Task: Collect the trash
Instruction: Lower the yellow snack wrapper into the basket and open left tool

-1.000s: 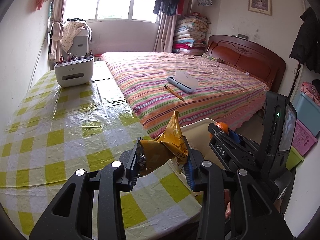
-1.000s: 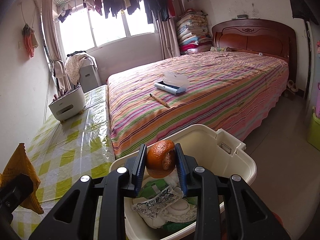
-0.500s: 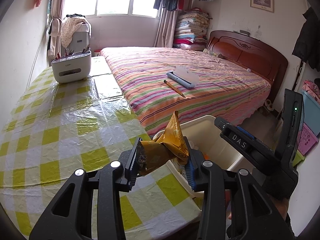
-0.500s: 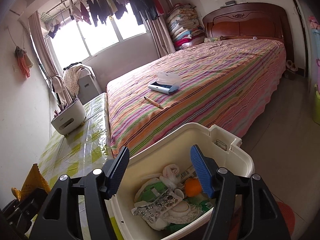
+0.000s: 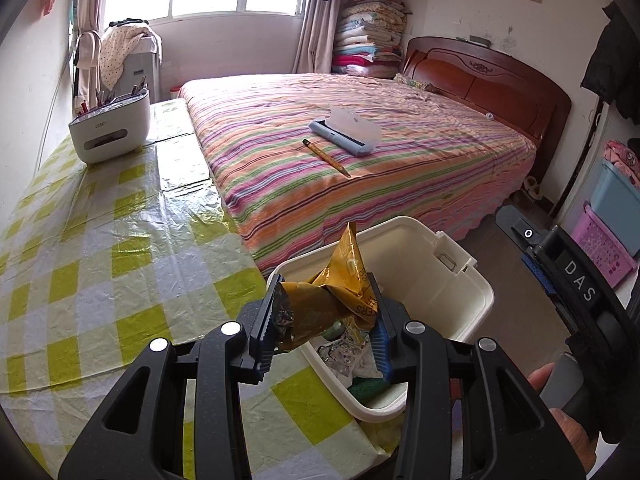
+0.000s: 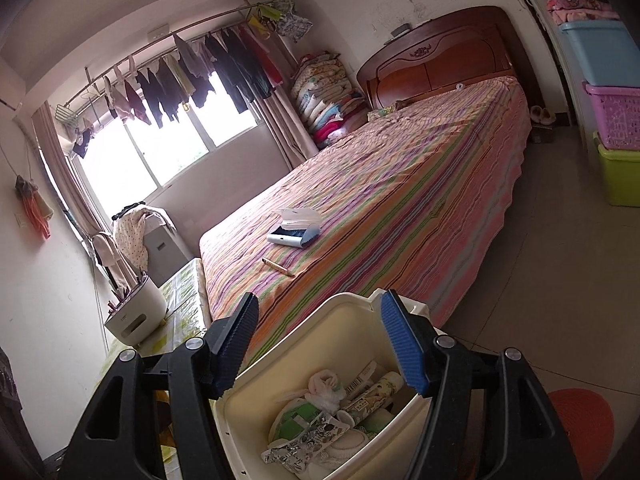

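On the left, the left gripper (image 5: 322,322) squeezes a crinkly yellow snack wrapper (image 5: 332,300) between its two pads and holds it up over the near edge of the white bin (image 5: 460,264). This piece of trash is not in the bin yet, so I think dropping it in is the next job. The bin sits on the floor, just beside the table (image 5: 100,260) and the bed (image 5: 360,168). It already has trash (image 6: 332,420) in it, like white wads, a green packet and a shiny torn wrapper. On the right, the right gripper (image 6: 320,344) hangs above the bin with its jaws wide apart and nothing between them. The table has a shiny yellow and white checked cover and a white pencil holder (image 5: 110,130) at its far end; I see no trash left on it. On the striped bed lie a pencil (image 5: 326,158) and a blue case (image 5: 344,130). Clothes hang at the bright window (image 6: 168,148).
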{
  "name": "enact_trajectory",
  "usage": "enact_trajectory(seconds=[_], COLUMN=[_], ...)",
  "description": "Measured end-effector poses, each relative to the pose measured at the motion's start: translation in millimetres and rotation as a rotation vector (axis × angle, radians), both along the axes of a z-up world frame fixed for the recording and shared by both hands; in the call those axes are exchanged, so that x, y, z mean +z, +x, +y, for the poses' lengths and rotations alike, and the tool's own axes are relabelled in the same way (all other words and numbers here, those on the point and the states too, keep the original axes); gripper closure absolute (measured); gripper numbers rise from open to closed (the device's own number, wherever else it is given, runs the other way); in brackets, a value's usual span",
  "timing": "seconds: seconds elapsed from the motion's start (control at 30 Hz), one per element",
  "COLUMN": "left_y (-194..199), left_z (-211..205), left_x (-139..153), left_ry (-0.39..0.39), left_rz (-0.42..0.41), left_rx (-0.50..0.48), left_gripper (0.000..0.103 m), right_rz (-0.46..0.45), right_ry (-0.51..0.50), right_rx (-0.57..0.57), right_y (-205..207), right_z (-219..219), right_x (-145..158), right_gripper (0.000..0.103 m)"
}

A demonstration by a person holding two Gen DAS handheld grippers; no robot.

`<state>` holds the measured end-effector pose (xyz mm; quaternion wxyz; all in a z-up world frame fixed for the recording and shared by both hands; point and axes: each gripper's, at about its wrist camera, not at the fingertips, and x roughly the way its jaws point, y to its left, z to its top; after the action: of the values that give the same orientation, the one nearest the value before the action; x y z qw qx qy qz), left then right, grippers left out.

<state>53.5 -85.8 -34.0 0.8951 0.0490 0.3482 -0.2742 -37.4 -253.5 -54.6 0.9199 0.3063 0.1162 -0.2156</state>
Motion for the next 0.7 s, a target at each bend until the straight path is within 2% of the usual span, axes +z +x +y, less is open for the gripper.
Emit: enact_trajectory(seconds=[0.17, 0.5, 0.57, 0.7], left_y=[5.6, 8.4, 9.6, 10.5], left_z=[-21.3, -49.1, -53.4, -61.8], left_x=[-8.7, -18.8, -21.5, -26.2], left_ry=[0.005, 0.006, 0.013, 0.023], left_rz=[0.037, 0.074, 0.08, 0.082], left_rx=[-0.043, -0.086, -0.088, -0.087], left_gripper=[0.065, 0.065, 0.061, 0.045], right_rz=[-0.049, -0.127, -0.135, -0.145], right_ry=[0.017, 0.049, 0.047, 0.053], right_rx=[-0.042, -0.083, -0.085, -0.086], right_y=[-16.7, -39.1, -42.2, -44.5], right_z=[-4.5, -8.3, -8.6, -9.8], right_x=[1.2, 0.6, 1.2, 0.2], right_gripper=[0.037, 0.037, 0.037, 0.037])
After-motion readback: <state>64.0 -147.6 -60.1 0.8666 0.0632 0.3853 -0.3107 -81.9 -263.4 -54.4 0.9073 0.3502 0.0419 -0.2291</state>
